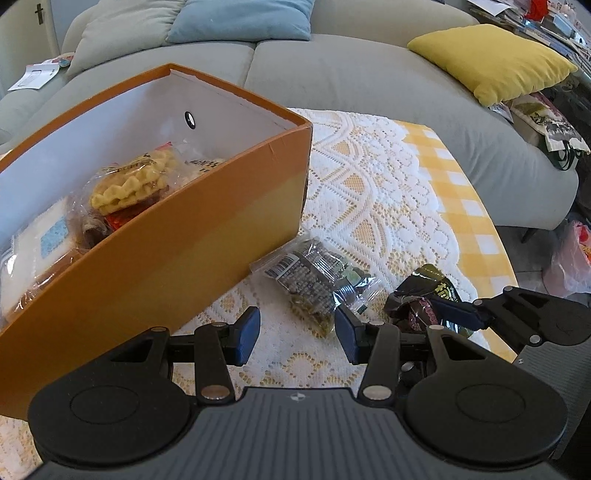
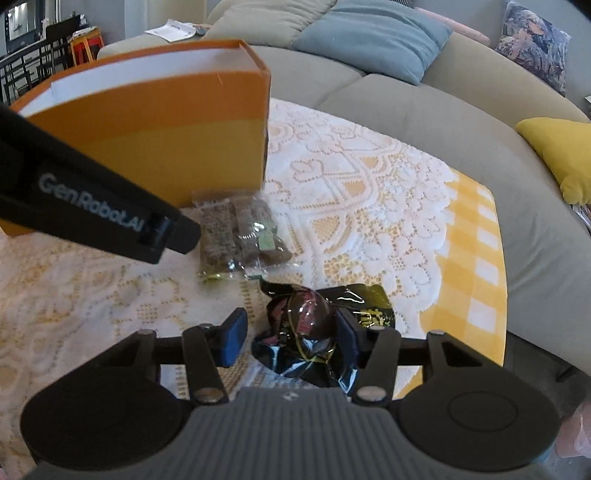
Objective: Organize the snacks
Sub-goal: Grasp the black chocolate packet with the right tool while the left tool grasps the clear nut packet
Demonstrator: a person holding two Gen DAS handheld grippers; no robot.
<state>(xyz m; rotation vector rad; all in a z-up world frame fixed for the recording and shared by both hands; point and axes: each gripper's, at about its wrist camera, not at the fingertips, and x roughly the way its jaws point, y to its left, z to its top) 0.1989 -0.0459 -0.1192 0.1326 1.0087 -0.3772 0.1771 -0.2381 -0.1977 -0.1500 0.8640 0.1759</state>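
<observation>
An orange box (image 1: pixel 155 273) stands on the lace-covered table (image 1: pixel 373 192) and holds several snack packets, among them wavy yellow biscuits (image 1: pixel 129 184). A clear packet of dark seeded bars (image 1: pixel 314 284) lies against the box's near corner. My left gripper (image 1: pixel 295 332) hovers open just short of it, and nothing is between its fingers. A dark shiny snack packet (image 2: pixel 306 325) lies to its right, between the fingers of my right gripper (image 2: pixel 290 336). The right pad touches the wrapper, while the left pad stands a little apart from it. The same orange box (image 2: pixel 166 140) and clear packet (image 2: pixel 240 236) show in the right wrist view.
A grey sofa (image 1: pixel 369 74) curves round the far side of the table, with a yellow cushion (image 1: pixel 491 62) and a blue one (image 1: pixel 240 18). The black body of the left tool (image 2: pixel 92 206) crosses the left of the right wrist view. Bags lie on the floor at right (image 1: pixel 569 258).
</observation>
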